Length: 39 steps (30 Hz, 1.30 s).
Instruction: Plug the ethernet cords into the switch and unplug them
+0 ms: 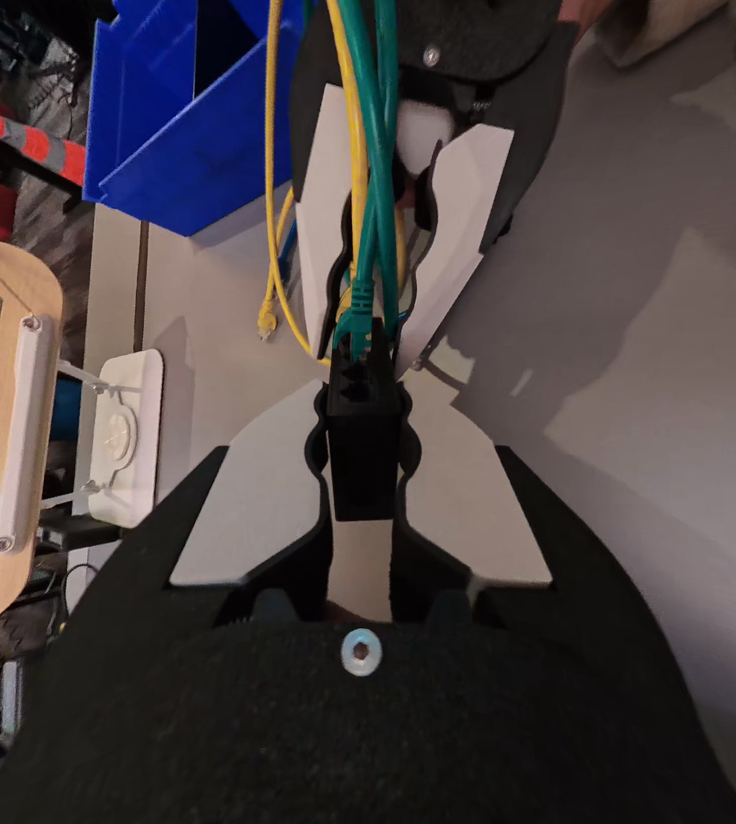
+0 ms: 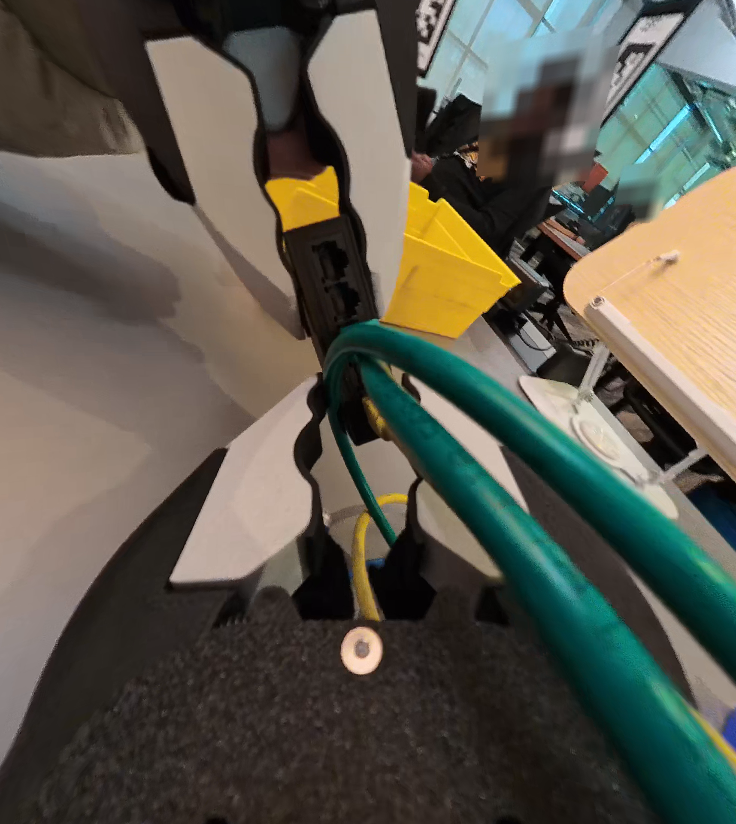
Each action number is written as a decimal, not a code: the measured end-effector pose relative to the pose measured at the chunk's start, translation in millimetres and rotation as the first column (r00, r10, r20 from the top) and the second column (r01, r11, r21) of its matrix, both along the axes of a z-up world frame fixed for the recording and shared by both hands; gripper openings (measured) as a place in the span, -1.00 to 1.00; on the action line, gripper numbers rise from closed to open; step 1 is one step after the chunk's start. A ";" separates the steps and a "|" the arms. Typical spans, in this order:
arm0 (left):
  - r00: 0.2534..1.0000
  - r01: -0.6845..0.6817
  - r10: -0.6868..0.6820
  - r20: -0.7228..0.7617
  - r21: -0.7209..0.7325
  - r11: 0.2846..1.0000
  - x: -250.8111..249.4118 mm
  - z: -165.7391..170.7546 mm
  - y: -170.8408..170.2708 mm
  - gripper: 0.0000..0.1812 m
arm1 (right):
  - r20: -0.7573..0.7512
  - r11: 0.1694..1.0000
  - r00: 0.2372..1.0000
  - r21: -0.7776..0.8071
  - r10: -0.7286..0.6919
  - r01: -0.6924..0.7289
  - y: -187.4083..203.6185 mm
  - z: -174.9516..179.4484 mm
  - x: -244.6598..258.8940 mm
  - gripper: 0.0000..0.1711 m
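My left gripper (image 1: 362, 401) is shut on a small black switch (image 1: 363, 468), held upright between its pads. The right wrist view shows the switch (image 2: 335, 276) with two empty ports, in the left gripper (image 2: 339, 321). My right gripper (image 2: 361, 388) faces it, fingers closed in around a green ethernet cord (image 2: 468, 468). The cord's plug (image 1: 361, 307) sits at a switch port between the right gripper's (image 1: 366, 352) fingertips. A second green cord and a yellow cord (image 1: 355, 133) run through the same gap. Another yellow plug (image 1: 268, 316) hangs loose.
Blue bins (image 1: 187, 147) stand at the table's far left and a yellow bin (image 2: 442, 276) behind the switch. A wooden board with a white bar (image 2: 691, 276) and a white base plate (image 1: 127, 437) sit beside the grey table (image 1: 580, 401). A person (image 2: 468, 187) sits in the background.
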<state>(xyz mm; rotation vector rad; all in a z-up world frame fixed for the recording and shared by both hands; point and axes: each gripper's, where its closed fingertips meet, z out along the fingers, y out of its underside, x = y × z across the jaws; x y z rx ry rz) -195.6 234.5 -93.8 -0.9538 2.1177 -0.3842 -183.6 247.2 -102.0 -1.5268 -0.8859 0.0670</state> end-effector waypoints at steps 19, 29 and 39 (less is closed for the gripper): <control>0.804 -0.442 0.366 0.468 0.059 0.895 48.1 4.0 94.5 -0.71 | -0.105 0.930 0.964 -0.306 -0.246 0.204 -77.0 -35.1 56.5 -0.59; 0.843 -0.300 0.285 0.456 -0.040 0.953 68.3 -43.3 107.9 -0.71 | -0.051 0.836 0.963 -0.508 -0.266 0.205 -37.4 -75.6 30.6 -0.70; 0.871 -0.259 0.272 0.409 -0.088 0.962 61.7 -52.6 102.7 -0.71 | 0.124 0.803 0.960 -0.527 -0.250 0.277 -40.2 -98.9 39.9 -0.93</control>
